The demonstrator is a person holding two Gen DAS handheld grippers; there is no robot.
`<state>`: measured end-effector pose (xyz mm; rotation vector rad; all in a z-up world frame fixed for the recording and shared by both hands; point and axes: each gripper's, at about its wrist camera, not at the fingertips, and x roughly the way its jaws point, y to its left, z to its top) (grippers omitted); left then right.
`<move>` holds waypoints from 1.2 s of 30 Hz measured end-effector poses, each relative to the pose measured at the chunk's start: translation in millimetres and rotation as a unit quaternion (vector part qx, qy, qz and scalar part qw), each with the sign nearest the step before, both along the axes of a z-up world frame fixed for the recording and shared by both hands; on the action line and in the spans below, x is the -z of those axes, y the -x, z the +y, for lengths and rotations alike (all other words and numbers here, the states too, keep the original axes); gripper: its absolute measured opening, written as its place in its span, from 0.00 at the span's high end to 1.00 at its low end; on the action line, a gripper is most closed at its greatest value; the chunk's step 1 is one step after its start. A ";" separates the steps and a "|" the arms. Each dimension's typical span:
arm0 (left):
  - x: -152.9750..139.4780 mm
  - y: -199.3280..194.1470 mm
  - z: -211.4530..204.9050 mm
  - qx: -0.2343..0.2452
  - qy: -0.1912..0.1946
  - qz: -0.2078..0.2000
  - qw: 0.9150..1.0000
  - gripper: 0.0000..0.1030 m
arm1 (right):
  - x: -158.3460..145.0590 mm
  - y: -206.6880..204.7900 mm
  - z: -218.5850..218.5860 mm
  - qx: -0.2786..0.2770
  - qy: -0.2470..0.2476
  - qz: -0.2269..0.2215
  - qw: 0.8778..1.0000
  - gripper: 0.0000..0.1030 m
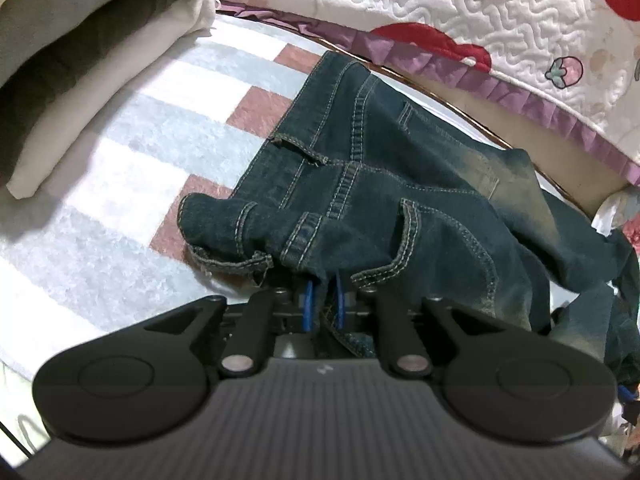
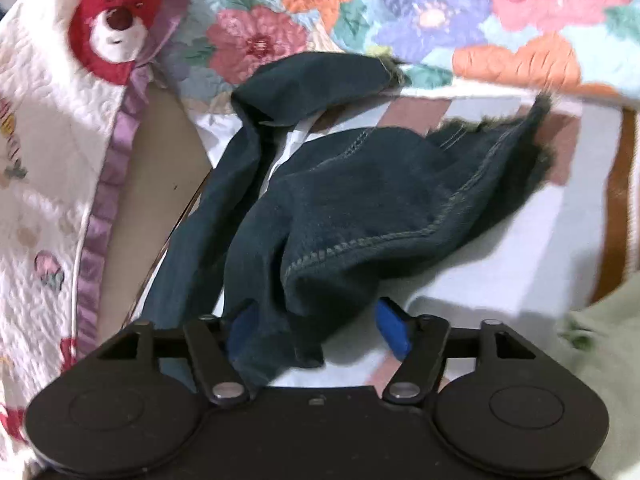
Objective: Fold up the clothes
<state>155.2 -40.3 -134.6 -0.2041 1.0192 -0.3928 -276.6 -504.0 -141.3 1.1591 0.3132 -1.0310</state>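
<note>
A: Where are the jeans (image 1: 360, 184)?

B: In the left wrist view they fill the centre and lower right of the frame, waistband toward the lower middle, lying on a striped cloth (image 1: 132, 168) of white, grey and pink bands. One leg trails off to the right edge.

A: And the left gripper (image 1: 323, 300)?

B: Bottom centre of that frame. Its blue fingers (image 1: 308, 304) stand close together with a fold of the waistband pinched between them, so it is clamped on the jeans.

A: What else is around?

B: A stack of folded clothes (image 1: 80, 80), dark over white, sits in the upper left. A quilt (image 1: 500, 20) with red figures and a purple frill runs along the top and right.

A: The right wrist view?

B: The jeans (image 2: 360, 208) are bunched in the middle of the frame, frayed hems pointing to the upper centre and upper right. The right gripper (image 2: 320, 324) is at the bottom centre, its fingers (image 2: 394, 332) set wide apart. Denim hangs between them, touching the left finger; the right one stands clear of the cloth.

A: Background there?

B: A flowered quilt (image 2: 440, 12) across the top, the bear quilt (image 2: 60, 120) down the left.
</note>
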 end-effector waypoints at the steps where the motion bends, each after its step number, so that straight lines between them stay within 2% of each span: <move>1: 1.5 -1.2 -0.9 -0.001 0.000 0.003 1.000 0.79 | 3.0 -4.2 -4.6 0.006 -0.005 -0.001 1.000 0.28; 2: 3.5 -2.7 -1.6 -0.001 0.001 0.006 1.000 0.71 | 4.0 -5.4 -6.7 0.016 -0.001 0.003 1.000 0.28; 4: 8.0 -6.3 -2.7 -0.005 0.005 0.011 1.000 0.66 | 3.1 -4.4 -6.5 0.030 0.029 0.006 0.999 0.32; 5: 10.1 -8.0 -3.9 -0.005 0.005 0.010 1.000 0.65 | -0.4 -6.7 -6.1 0.022 0.052 0.018 0.998 0.61; 6: 11.9 -9.5 -5.3 -0.003 0.004 0.008 1.000 0.67 | -4.3 -9.4 -5.6 0.012 0.076 0.030 0.997 0.84; 7: 12.1 -10.4 -6.6 0.003 0.001 0.004 1.000 0.67 | -18.2 -8.0 -0.1 0.008 0.099 0.038 0.994 0.87; 8: 10.5 -10.7 -7.4 0.006 -0.007 -0.001 1.000 0.83 | -33.6 -6.0 6.2 0.005 0.123 0.044 0.991 0.89; 9: 7.8 -10.6 -7.9 0.010 -0.012 -0.008 1.000 0.91 | -49.1 -4.1 12.5 0.003 0.146 0.051 0.988 0.92; 12: -16.1 -2.1 -1.9 0.016 -0.005 -0.056 0.998 0.97 | -95.5 1.9 31.4 -0.006 0.215 0.070 0.974 0.93; 14: -34.0 7.6 5.8 0.009 -0.017 -0.096 0.995 0.97 | -126.4 5.8 44.0 -0.011 0.261 0.083 0.962 0.94; 17: -49.9 15.2 23.6 -0.014 -0.015 -0.111 0.994 0.98 | -171.5 29.0 52.5 -0.014 0.297 0.084 0.951 0.94; 18: -53.6 18.5 28.0 -0.018 -0.015 -0.113 0.993 0.98 | -183.6 35.7 53.1 -0.022 0.298 0.079 0.951 0.94; 20: -60.9 25.2 35.7 -0.025 -0.014 -0.117 0.993 0.98 | -204.5 52.5 54.4 -0.041 0.277 0.040 0.959 0.94; 23: -66.9 31.4 35.4 -0.029 -0.034 -0.135 0.990 0.98 | -224.9 68.9 70.1 -0.078 0.284 0.071 0.953 0.94; 25: -65.4 31.7 38.1 -0.039 -0.033 -0.129 0.990 0.98 | -231.4 79.5 80.7 -0.086 0.294 0.094 0.947 0.94; 27: -60.7 31.0 46.8 -0.060 -0.013 -0.107 0.992 0.98 | -233.6 92.7 90.9 -0.083 0.303 0.116 0.942 0.94; 29: -49.1 27.9 63.0 -0.091 0.026 -0.075 0.993 0.98 | -235.0 104.7 96.9 -0.081 0.309 0.132 0.938 0.94; 31: -29.0 18.3 82.5 -0.130 0.080 -0.020 0.988 0.98 | -235.3 113.0 100.5 -0.089 0.316 0.150 0.933 0.94; 33: -14.3 15.1 91.3 -0.150 0.098 0.010 0.984 0.98 | -232.9 116.3 100.2 -0.105 0.321 0.162 0.927 0.95; 34: -9.4 15.0 93.2 -0.156 0.099 0.018 0.983 0.98 | -230.6 116.3 98.4 -0.112 0.320 0.164 0.926 0.95; 36: -15.0 23.6 82.4 -0.140 0.058 -0.004 0.988 0.98 | -226.0 115.3 94.2 -0.124 0.313 0.165 0.927 0.95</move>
